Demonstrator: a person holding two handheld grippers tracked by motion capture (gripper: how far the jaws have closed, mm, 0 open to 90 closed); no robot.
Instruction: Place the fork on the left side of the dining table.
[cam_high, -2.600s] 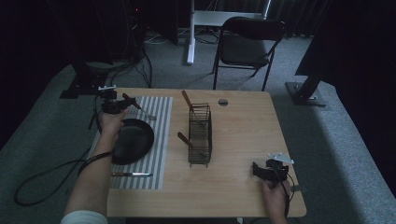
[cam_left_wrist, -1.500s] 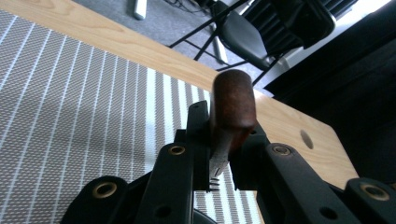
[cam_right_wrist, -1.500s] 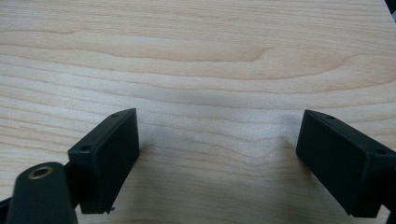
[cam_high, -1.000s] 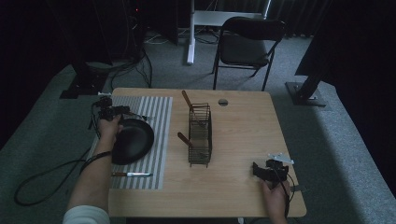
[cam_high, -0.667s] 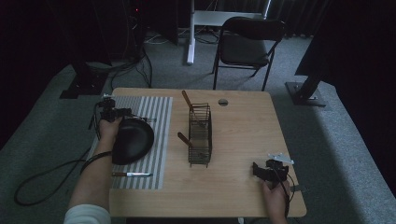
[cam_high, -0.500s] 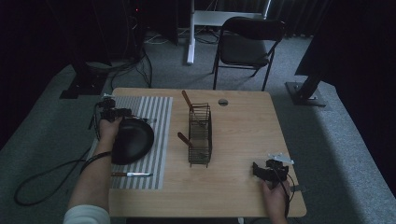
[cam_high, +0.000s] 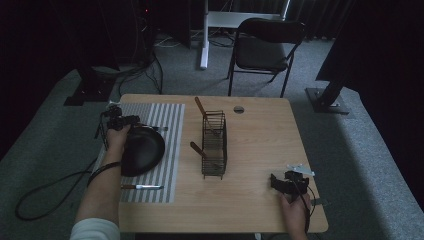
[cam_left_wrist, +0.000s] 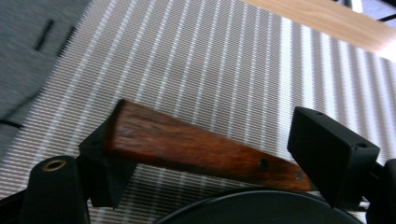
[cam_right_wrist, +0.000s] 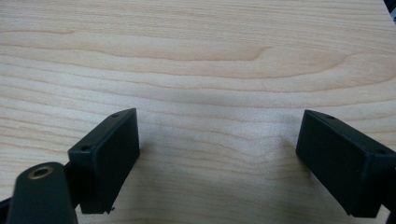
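A black pan lies on the striped mat at the table's left. Its brown wooden handle runs across between the jaws of my left gripper, which sits at the pan's far left rim. Those jaws have just been opening. The handle's end rests against the left pad and a gap separates it from the right pad, so nothing is clamped. My right gripper rests near the table's front right corner, open over bare wood.
A dark wire rack with wooden-handled utensils stands mid-table. A pen-like tool lies on the mat's near end. A small round disc sits near the far edge. A chair stands beyond the table.
Since the earliest frame my left gripper has shifted slightly nearer and leftward at the pan's far rim. Over the last second it hardly moves. The right gripper stays put.
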